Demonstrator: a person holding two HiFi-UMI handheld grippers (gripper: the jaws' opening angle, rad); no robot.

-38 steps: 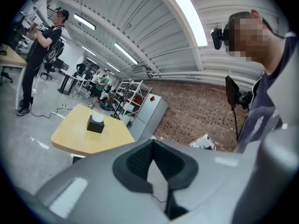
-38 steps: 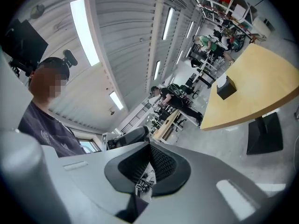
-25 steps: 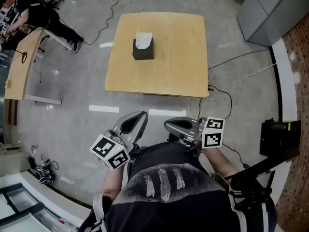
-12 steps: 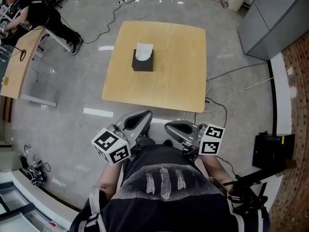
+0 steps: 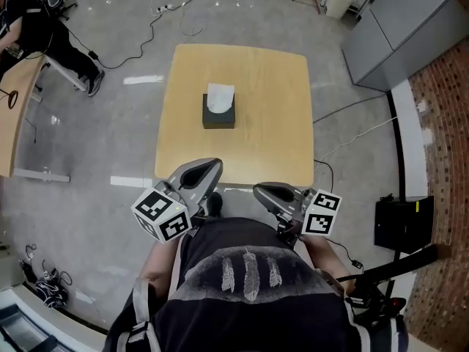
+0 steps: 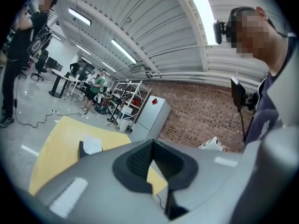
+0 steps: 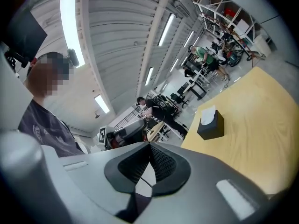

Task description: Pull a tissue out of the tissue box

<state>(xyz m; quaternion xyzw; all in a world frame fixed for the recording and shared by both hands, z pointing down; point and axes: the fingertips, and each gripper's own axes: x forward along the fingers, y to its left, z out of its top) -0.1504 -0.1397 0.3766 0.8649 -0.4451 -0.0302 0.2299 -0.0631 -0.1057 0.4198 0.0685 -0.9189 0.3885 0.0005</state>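
A black tissue box (image 5: 219, 114) with a white tissue (image 5: 220, 97) sticking out of its top stands on the yellow table (image 5: 271, 123), left of the middle. Both grippers are held close to the person's chest, just short of the table's near edge and far from the box. My left gripper (image 5: 201, 171) is shut and empty. My right gripper (image 5: 267, 192) is shut too, with nothing held. From the left gripper view, the box (image 6: 85, 149) lies ahead to the left past the jaw tips (image 6: 150, 144). In the right gripper view, the box (image 7: 211, 125) stands ahead to the right.
A grey cabinet (image 5: 396, 28) stands beyond the table's right side, next to a brick wall (image 5: 447, 123). A black case (image 5: 399, 222) lies on the floor at right. Cables (image 5: 344, 134) trail from the table. Another desk (image 5: 18, 108) and a person (image 5: 33, 20) are at far left.
The person has stepped toward the table. Table and box now lie nearer in the head view, and both grippers have come up to its near edge. The jaws stayed shut.
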